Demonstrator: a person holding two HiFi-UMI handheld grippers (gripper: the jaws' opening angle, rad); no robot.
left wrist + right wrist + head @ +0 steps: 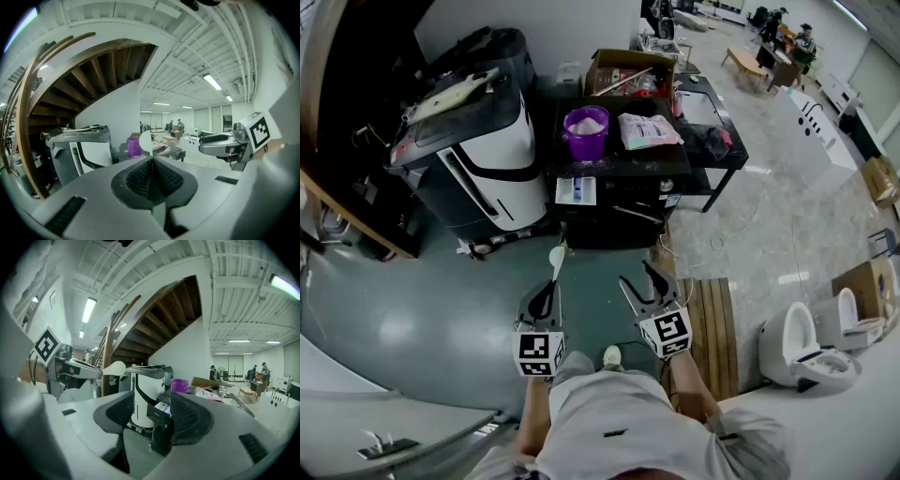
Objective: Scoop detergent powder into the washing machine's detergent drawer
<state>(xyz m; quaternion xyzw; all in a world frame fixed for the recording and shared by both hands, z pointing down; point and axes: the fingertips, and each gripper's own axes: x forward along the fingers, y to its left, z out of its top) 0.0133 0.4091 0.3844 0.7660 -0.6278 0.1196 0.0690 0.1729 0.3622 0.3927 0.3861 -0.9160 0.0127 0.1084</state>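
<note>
Head view is showing the left gripper point(548, 292) clenching its jaws on the handle of a white spoon point(556, 258); the spoon's bowl is pointing forward toward the open detergent drawer point(576, 190) but hanging well short of it, over the floor point(422, 319). The right gripper point(639, 281) is holding its jaws spread apart with nothing between them, just beside the left one. Detergent powder is sitting in a purple bucket point(584, 145) on top of the black washing machine point(619, 208), next to a pink bag point(647, 129).
</note>
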